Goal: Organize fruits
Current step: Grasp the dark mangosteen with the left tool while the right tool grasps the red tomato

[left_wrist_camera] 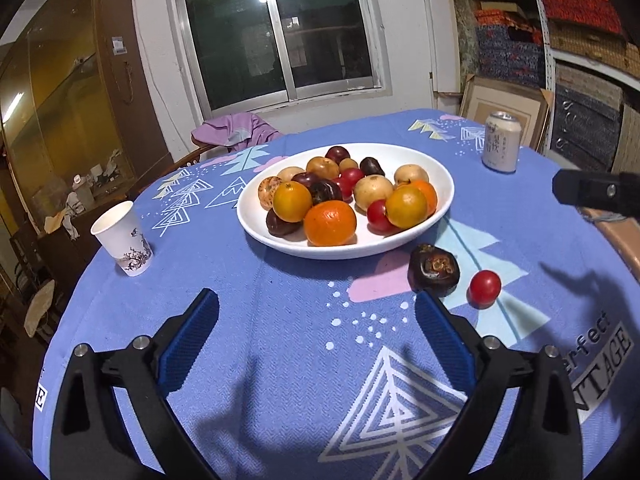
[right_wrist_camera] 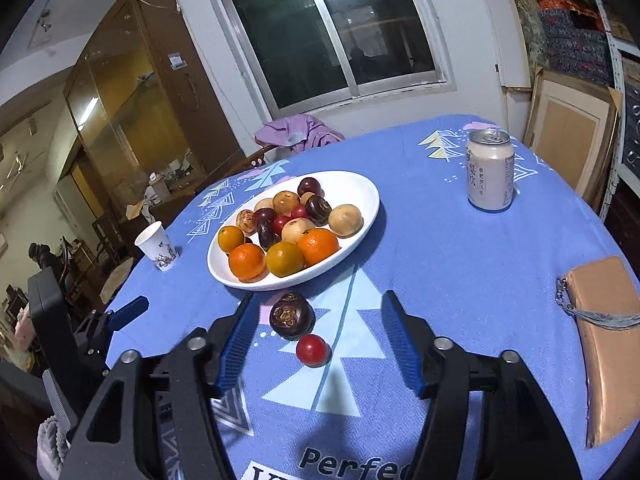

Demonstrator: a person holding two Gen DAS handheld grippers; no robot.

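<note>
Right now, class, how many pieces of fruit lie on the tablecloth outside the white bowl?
2. A dark brown fruit lies just in front of the white bowl, and a small red fruit sits beside it, nearer the camera. None seems hidden.

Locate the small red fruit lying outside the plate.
In the right wrist view the small red fruit lies on the tablecloth, beside the dark fruit, near the white plate.

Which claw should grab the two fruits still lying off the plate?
Probably the right claw. It is open, with the dark brown wrinkled fruit and small red round fruit between its fingers. The open left claw has both off to its side.
</note>
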